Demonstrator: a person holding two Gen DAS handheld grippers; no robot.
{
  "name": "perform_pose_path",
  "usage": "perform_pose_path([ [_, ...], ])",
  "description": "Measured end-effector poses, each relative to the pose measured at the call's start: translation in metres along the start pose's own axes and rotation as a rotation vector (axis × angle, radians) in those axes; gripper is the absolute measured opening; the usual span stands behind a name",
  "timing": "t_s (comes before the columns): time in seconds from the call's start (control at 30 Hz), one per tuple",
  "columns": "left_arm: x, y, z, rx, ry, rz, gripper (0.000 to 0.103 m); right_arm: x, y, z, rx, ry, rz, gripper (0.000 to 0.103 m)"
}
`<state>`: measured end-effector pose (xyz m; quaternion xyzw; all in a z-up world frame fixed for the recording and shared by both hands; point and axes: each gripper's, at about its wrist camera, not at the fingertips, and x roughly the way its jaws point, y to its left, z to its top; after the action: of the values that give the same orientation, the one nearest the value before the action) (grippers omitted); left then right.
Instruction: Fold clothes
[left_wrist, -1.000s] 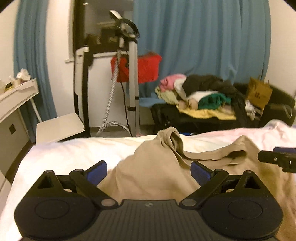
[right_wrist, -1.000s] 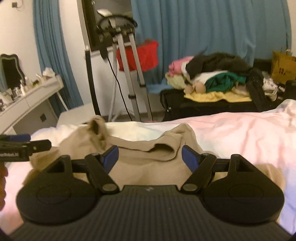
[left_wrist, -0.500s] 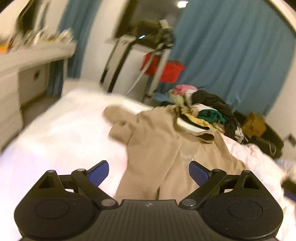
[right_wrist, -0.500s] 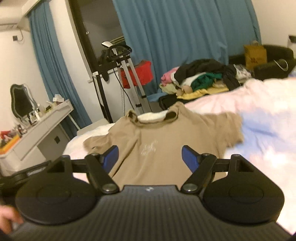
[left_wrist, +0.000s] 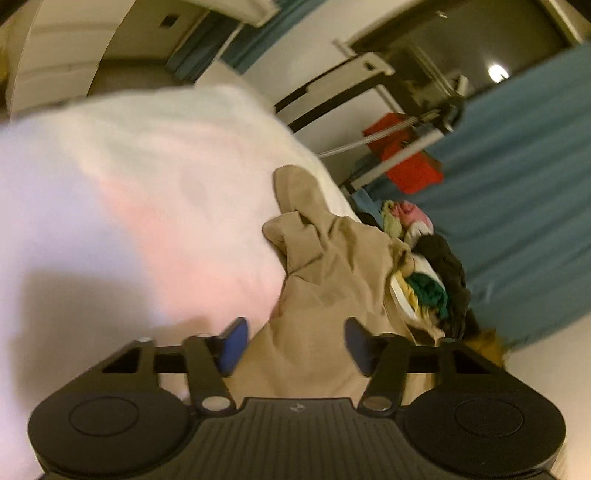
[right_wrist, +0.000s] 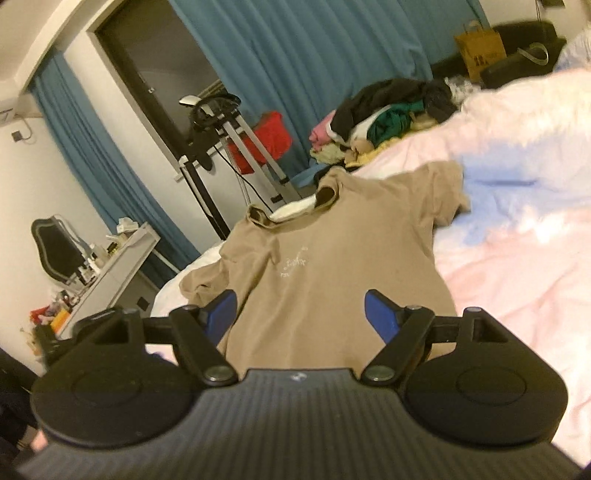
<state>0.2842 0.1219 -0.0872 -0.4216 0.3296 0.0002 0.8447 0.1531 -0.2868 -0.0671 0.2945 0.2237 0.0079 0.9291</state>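
A tan short-sleeved T-shirt (right_wrist: 332, 266) lies front up on the pale pink bed cover (right_wrist: 517, 266), collar toward the far edge, with a small white print on the chest. My right gripper (right_wrist: 301, 314) hovers open over the shirt's lower half, nothing between its blue pads. In the left wrist view the same T-shirt (left_wrist: 332, 280) shows its crumpled left sleeve, and my left gripper (left_wrist: 293, 345) is open above the shirt's left side, tilted, holding nothing. The shirt's hem is hidden behind both gripper bodies.
A heap of mixed clothes (right_wrist: 388, 114) sits beyond the bed's far edge before blue curtains (right_wrist: 314, 55). A garment steamer stand (right_wrist: 236, 147) with a red item stands left of it. A white dresser (right_wrist: 110, 266) with clutter flanks the bed's left. A brown paper bag (right_wrist: 480, 48) is far right.
Both grippers have pulled back from the collar toward the shirt's lower part and risen. The shirt now lies spread out flat. The left wrist view has rolled and swung toward the left sleeve.
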Motion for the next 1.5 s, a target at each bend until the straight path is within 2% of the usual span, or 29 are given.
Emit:
perform_pose_path([
  [0.07, 0.026, 0.006, 0.004, -0.055, -0.006, -0.01, 0.051, 0.018, -0.011, -0.001, 0.028, 0.029, -0.006, 0.079],
  [0.23, 0.098, 0.014, 0.022, -0.16, -0.041, -0.052, 0.051, 0.06, -0.036, -0.005, 0.13, 0.085, -0.021, 0.079],
  [0.4, 0.151, 0.012, 0.042, -0.183, -0.116, -0.055, 0.053, 0.093, -0.052, -0.007, 0.208, 0.096, -0.05, 0.079],
  [0.43, 0.16, 0.01, 0.047, -0.171, -0.129, -0.049, 0.049, 0.095, -0.052, -0.007, 0.197, 0.09, -0.059, 0.079],
  [0.47, 0.169, 0.008, 0.052, -0.159, -0.142, -0.042, 0.04, 0.097, -0.051, -0.007, 0.186, 0.084, -0.068, 0.079],
  [0.5, 0.176, 0.003, 0.057, -0.136, -0.133, -0.024, 0.035, 0.099, -0.05, -0.007, 0.175, 0.077, -0.077, 0.079],
  [0.57, 0.187, -0.006, 0.068, -0.078, -0.111, 0.012, 0.018, 0.104, -0.049, -0.006, 0.152, 0.065, -0.095, 0.079],
  [0.63, 0.191, -0.016, 0.078, 0.015, -0.11, 0.046, 0.012, 0.108, -0.048, -0.006, 0.13, 0.052, -0.113, 0.078],
  [0.7, 0.187, -0.027, 0.091, 0.129, -0.145, 0.113, 0.01, 0.112, -0.046, -0.005, 0.108, 0.039, -0.131, 0.078],
  [0.83, 0.178, -0.043, 0.13, 0.268, -0.22, 0.237, 0.007, 0.121, -0.043, -0.005, 0.064, 0.014, -0.167, 0.078],
  [0.93, 0.188, -0.051, 0.139, 0.402, -0.206, 0.323, 0.007, 0.125, -0.041, -0.004, 0.031, -0.003, -0.183, 0.078],
  [0.97, 0.189, -0.051, 0.135, 0.433, -0.202, 0.318, 0.008, 0.124, -0.039, -0.003, 0.019, -0.004, -0.184, 0.078],
  [1.0, 0.189, -0.052, 0.132, 0.464, -0.199, 0.312, 0.008, 0.124, -0.038, -0.003, 0.007, -0.006, -0.184, 0.078],
  [1.07, 0.187, -0.051, 0.125, 0.504, -0.194, 0.3, 0.021, 0.121, -0.034, -0.003, -0.022, -0.014, -0.179, 0.078],
  [1.1, 0.186, -0.054, 0.124, 0.508, -0.19, 0.298, 0.025, 0.12, -0.032, -0.003, -0.036, -0.018, -0.177, 0.078],
  [1.17, 0.175, -0.055, 0.121, 0.525, -0.18, 0.287, 0.043, 0.117, -0.029, -0.003, -0.063, -0.027, -0.168, 0.078],
  [1.23, 0.154, -0.056, 0.112, 0.552, -0.185, 0.29, 0.056, 0.113, -0.025, -0.003, -0.086, -0.038, -0.161, 0.078],
  [1.3, 0.127, -0.058, 0.099, 0.608, -0.202, 0.306, 0.061, 0.109, -0.021, -0.003, -0.105, -0.049, -0.153, 0.078],
  [1.37, 0.095, -0.06, 0.081, 0.668, -0.22, 0.322, 0.072, 0.103, -0.018, -0.003, -0.112, -0.058, -0.138, 0.078],
  [1.4, 0.077, -0.061, 0.071, 0.691, -0.224, 0.33, 0.072, 0.1, -0.017, -0.003, -0.113, -0.06, -0.131, 0.078],
  [1.5, 0.022, -0.062, 0.041, 0.715, -0.21, 0.26, 0.074, 0.089, -0.014, -0.003, -0.131, -0.074, -0.122, 0.078],
])
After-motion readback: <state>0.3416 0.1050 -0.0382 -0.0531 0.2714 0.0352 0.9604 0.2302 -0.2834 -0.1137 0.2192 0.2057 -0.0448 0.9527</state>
